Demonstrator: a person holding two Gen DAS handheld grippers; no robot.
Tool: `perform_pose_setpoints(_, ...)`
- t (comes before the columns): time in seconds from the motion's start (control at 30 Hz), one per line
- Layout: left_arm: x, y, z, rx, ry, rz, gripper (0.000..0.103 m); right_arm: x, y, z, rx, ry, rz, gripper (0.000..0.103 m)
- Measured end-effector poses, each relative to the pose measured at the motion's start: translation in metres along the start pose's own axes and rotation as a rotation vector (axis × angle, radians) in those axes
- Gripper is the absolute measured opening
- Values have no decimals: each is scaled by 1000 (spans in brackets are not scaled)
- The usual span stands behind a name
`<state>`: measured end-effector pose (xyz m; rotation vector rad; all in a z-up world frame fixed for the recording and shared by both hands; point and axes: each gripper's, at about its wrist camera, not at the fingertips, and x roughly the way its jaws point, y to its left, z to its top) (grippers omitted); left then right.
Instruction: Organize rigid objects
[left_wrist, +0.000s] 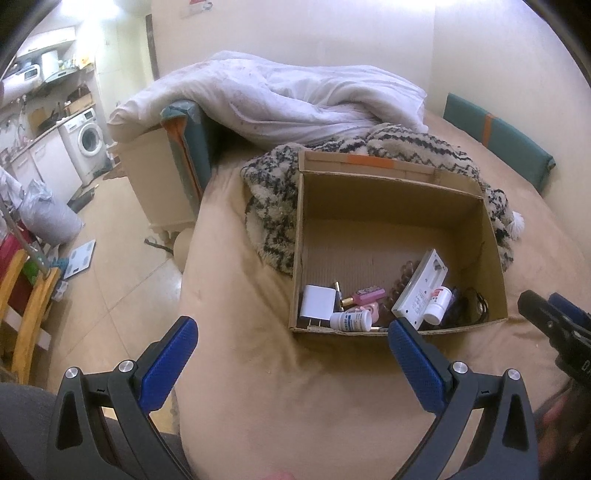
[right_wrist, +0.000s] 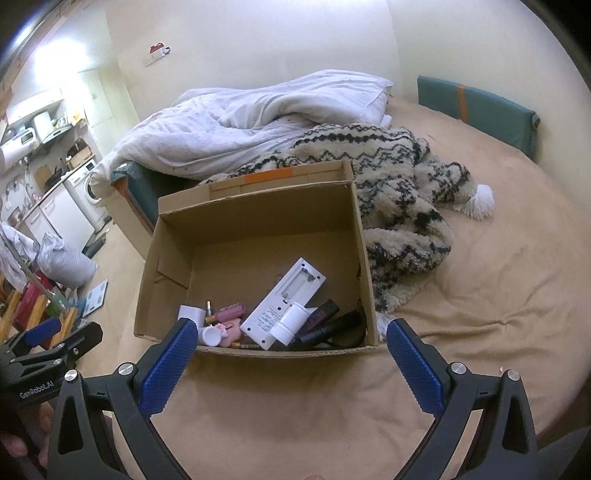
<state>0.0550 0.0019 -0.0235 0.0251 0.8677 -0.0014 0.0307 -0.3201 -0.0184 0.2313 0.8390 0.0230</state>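
1. Both grippers held back from the cardboard box (right_wrist: 258, 206), well short of its near wall. Left gripper (left_wrist: 291, 332) with fingers spread wide, nothing between them; right gripper (right_wrist: 291, 332) likewise wide apart and empty.

2. Small hard things all lying inside the box, heaped against the near wall: white charger block (left_wrist: 317, 301), white pill bottle (left_wrist: 351, 320), flat white device (right_wrist: 284, 301), second white bottle (right_wrist: 290, 323) resting on it, pink bottle (right_wrist: 231, 314), dark tube-shaped pieces (right_wrist: 325, 325) in the right corner. Nothing loose visible on the tan bedsheet (right_wrist: 480, 295).

3. Risk of a bad reach: near wall standing between fingers and heap, so a low, flat approach likely to catch the cardboard edge and shove the whole box away across the soft bed (no firm surface under it).

4. Risk of a double grab: things packed touching and overlapping, so closing on one could pinch or drag a neighbour. Bottle on the flat device looks likely to roll off if that device is lifted.

5. Risk of slipping: round, smooth bottles apt to squirt out of flat pads unless gripped across the middle.

6. Risk of tipping: box resting partly against the fuzzy patterned blanket (right_wrist: 399, 192), on a yielding mattress; pressing down on one wall could tilt it and spill the contents.

7. Risk of collision: the two grippers close side by side, each visible at the edge of the other's view.
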Motion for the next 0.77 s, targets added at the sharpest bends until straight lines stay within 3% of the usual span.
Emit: perform_pose_setpoints(0.77,4,4,-1,-23,17,-11,103,4,-1,-1,0,14,-15,103)
